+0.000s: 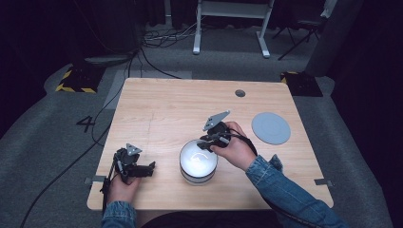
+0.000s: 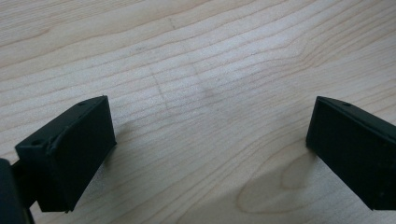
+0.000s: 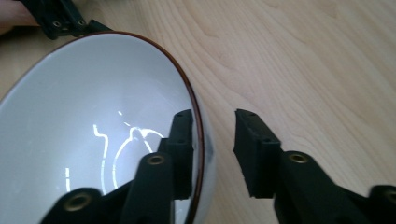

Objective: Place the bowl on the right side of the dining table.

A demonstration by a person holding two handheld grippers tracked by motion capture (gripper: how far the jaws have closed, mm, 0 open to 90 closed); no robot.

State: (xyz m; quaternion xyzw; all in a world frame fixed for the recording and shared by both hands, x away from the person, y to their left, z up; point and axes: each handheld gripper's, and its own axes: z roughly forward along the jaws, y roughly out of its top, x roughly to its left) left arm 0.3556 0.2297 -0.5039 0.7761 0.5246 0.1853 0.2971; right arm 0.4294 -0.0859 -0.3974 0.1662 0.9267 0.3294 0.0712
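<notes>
White bowl (image 3: 93,140), nothing inside, has its rim straddled by right hand-held gripper (image 3: 212,149).

- Blue denim sleeves are worn on both forearms.
- Black two-jaw grippers, left (image 1: 151,166) and right (image 3: 212,154), are topped by grey three-cornered plates, brass-coloured screws visible, black cables trailing.

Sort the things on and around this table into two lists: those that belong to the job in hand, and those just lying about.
In the job:
white bowl, brown-rimmed, its wall between the right gripper's jaws
right gripper, one jaw inside the bowl, one outside, a gap still showing on the outer side

Lying about:
grey round disc on the table
left gripper, open over bare wood
white desk frame beyond the table
</notes>
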